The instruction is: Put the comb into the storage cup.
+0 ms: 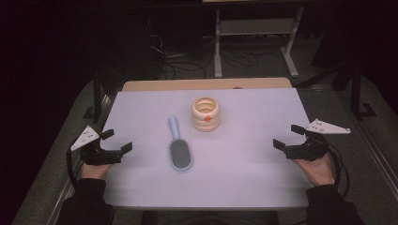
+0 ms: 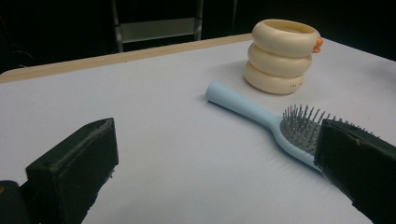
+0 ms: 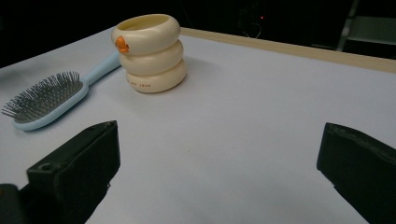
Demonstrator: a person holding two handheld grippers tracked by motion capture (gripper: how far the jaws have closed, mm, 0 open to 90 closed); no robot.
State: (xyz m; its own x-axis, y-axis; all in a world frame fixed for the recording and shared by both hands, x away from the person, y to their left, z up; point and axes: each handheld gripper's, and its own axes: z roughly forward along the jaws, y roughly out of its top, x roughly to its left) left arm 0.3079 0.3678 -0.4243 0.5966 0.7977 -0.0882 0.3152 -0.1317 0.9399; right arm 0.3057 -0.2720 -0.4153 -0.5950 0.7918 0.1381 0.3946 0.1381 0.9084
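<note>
Hairbrush [image 1: 179,146] lies mid-desk, handle pointing far, nearer the left gripper [image 1: 116,142] than the right gripper [image 1: 286,137], both with jaws apart and empty.

Hairbrush [image 1: 179,149] mid-table [image 1: 244,183] — ringed cup [image 1: 206,114] behind, slightly right, apart.

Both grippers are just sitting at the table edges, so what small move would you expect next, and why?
Probably the left gripper slides in toward the hairbrush. Its jaws stand open and empty, and the brush lies flat, bristles up, closer to it than to the right gripper. The cream holder stands upright just beyond.
</note>
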